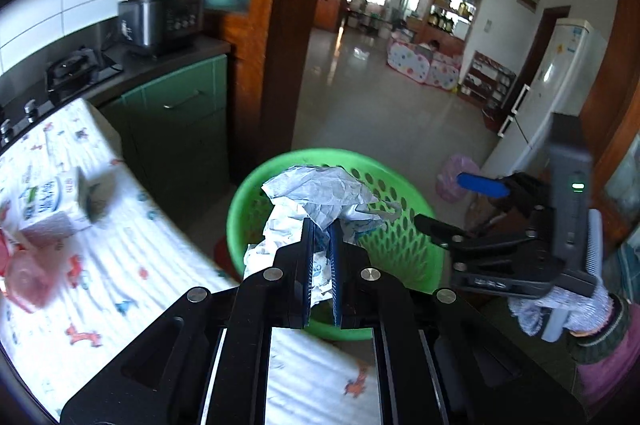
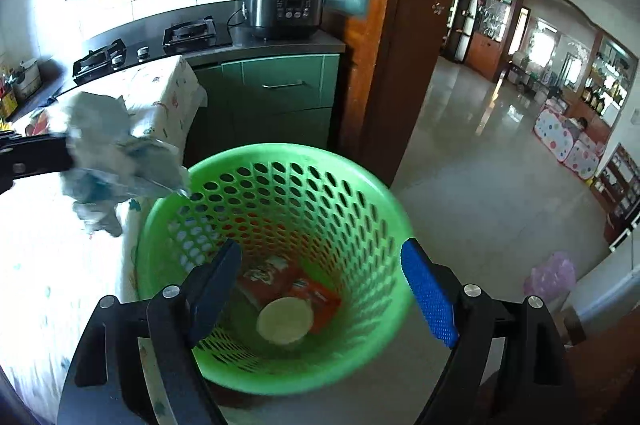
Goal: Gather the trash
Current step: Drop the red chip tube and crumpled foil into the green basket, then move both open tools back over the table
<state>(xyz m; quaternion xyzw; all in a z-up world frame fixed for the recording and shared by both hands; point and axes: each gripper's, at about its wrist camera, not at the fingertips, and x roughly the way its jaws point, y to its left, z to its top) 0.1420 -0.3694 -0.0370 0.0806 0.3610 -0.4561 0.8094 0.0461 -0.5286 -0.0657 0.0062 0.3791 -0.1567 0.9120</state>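
My left gripper (image 1: 322,225) is shut on a crumpled white and blue wrapper (image 1: 320,193), held just above the near rim of a green perforated basket (image 1: 404,225). In the right wrist view that wrapper (image 2: 116,161) hangs left of the basket (image 2: 280,153), past the table edge, with the left gripper (image 2: 66,151) behind it. My right gripper (image 2: 320,249) stands open over the basket's mouth with nothing between its pads. An orange wrapper (image 2: 292,281) and a white round lid (image 2: 285,319) lie on the basket's bottom. The right gripper (image 1: 440,199) also shows in the left wrist view, to the right of the basket.
A table with a patterned cloth (image 1: 120,245) bears a milk carton (image 1: 48,205) and a pink container (image 1: 28,281). Behind are a green cabinet (image 2: 288,93), a stove (image 2: 188,31), a rice cooker (image 2: 280,9) and a wooden door post (image 2: 404,65). A pink bag (image 2: 550,275) lies on the floor.
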